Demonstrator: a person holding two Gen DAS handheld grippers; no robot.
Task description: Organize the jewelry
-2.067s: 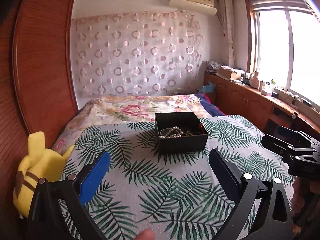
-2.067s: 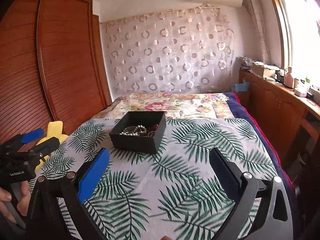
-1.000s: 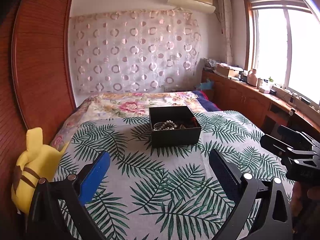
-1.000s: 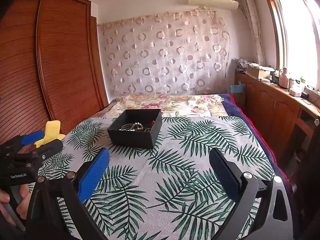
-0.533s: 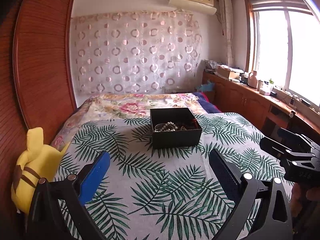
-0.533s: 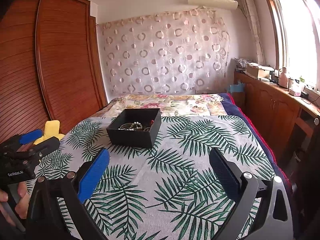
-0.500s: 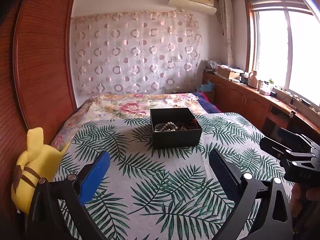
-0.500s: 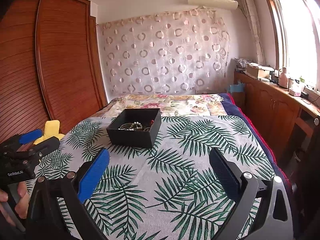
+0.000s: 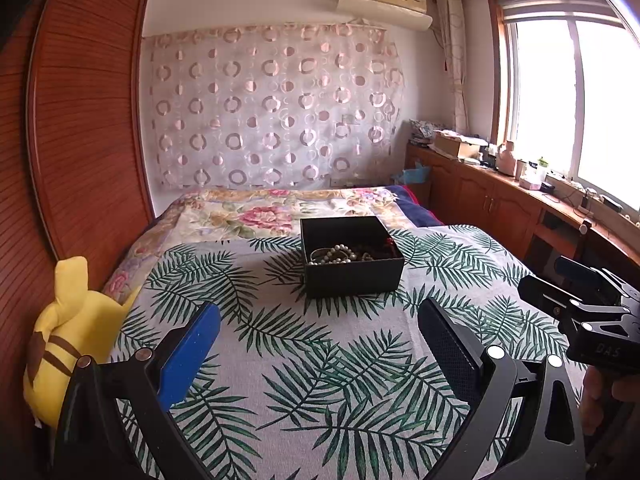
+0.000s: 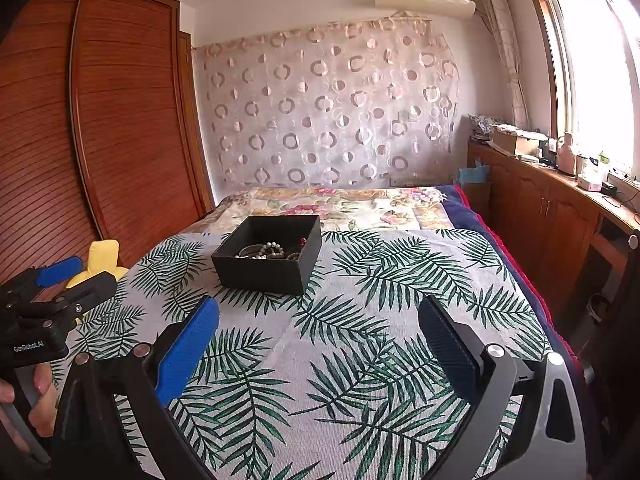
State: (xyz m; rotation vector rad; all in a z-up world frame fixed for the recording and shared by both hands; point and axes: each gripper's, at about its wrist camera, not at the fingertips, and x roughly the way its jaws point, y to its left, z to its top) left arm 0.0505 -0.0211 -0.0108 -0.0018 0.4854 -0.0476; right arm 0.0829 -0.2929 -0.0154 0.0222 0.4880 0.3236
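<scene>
Bedroom scene, seen along my two grippers: a black box (image 9: 352,258) sits open on the palm-leaf bedspread (image 9: 320,360) at the middle of the bed, holding a tangle of jewelry (image 9: 340,254) that includes a strand of pale beads and something red at its right edge. My left gripper (image 9: 320,344) hovers over the near part of the bedspread with its jaws spread wide and nothing between them; the box lies beyond it, well apart. My right gripper (image 10: 320,344) hangs to the right of it, jaws likewise spread wide and empty, with the box far and to the left in its view. A yellow plush toy (image 9: 76,332) leans at the left edge of the bed against a wooden wardrobe (image 10: 100,120). A floral blanket (image 9: 280,210) covers the far part of the bed, below a curtain printed with circles (image 9: 272,108). A wooden counter (image 10: 560,200) runs along the right wall under the window (image 9: 580,100).
</scene>
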